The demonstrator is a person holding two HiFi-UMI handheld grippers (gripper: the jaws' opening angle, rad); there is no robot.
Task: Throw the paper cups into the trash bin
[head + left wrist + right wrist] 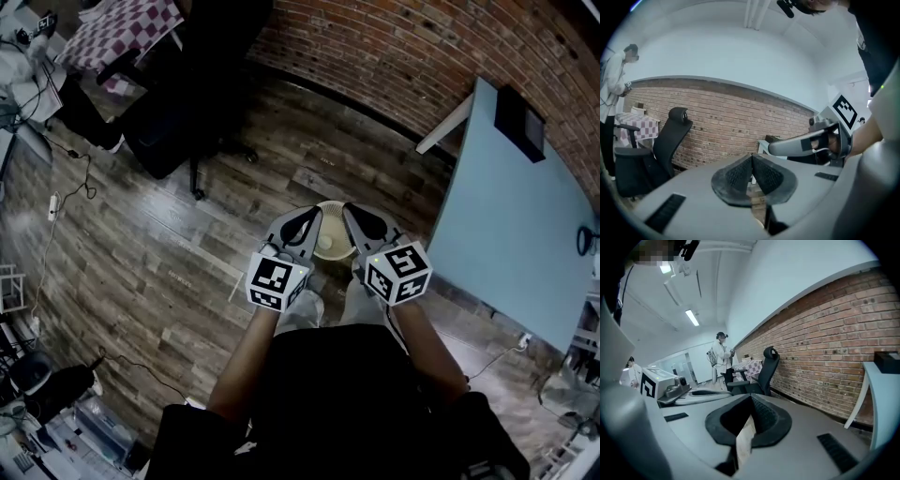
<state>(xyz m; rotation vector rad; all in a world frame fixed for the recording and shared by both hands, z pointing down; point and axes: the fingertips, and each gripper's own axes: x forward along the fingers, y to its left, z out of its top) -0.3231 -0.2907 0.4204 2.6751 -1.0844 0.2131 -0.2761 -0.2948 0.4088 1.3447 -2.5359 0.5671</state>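
Note:
A round beige trash bin (331, 205) stands on the wood floor straight below my two hands. Something pale and round (325, 243) lies inside it; I cannot tell whether it is a paper cup. My left gripper (309, 217) (752, 160) is held up above the bin's left rim, pads pressed together with nothing between them. My right gripper (361, 214) (751, 401) hangs over the bin's right rim, and its pads also meet at the tip. A pale strip shows through the slit under them. Each gripper appears in the other's view, the right gripper (799, 143) and the left gripper (691, 392).
A light blue table (525, 216) with a black box (520, 122) stands at the right, against a brick wall (394, 56). A black office chair (178, 131) is at the far left, cables (56, 202) trail on the floor, and a person (722, 355) stands far off.

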